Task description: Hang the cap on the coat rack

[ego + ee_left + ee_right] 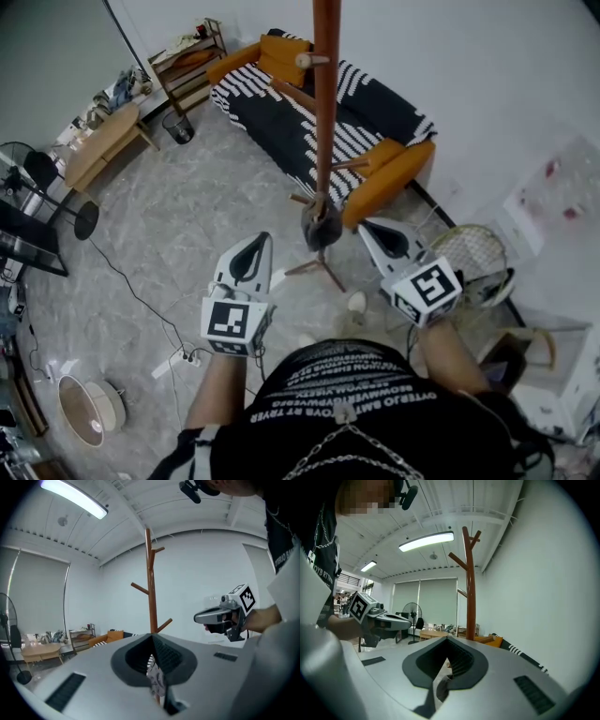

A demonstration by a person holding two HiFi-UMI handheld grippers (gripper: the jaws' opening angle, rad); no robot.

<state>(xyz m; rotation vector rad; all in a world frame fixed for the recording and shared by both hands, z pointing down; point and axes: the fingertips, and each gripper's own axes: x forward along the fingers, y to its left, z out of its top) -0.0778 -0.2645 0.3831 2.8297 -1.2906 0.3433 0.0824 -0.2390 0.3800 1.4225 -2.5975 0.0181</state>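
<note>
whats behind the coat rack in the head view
A sofa with orange arms and a black-and-white striped cover. The coat rack pole hides a strip of its seat.

the only lettering i can find is white print in several lines on the black shirt (347,377). in the head view it's upside down and too small for me to read, and the gripper views catch only cut-off scraps. the left cube (230,322) and right cube (431,286) carry black-and-white square markers, patterns rather than letters.
</note>
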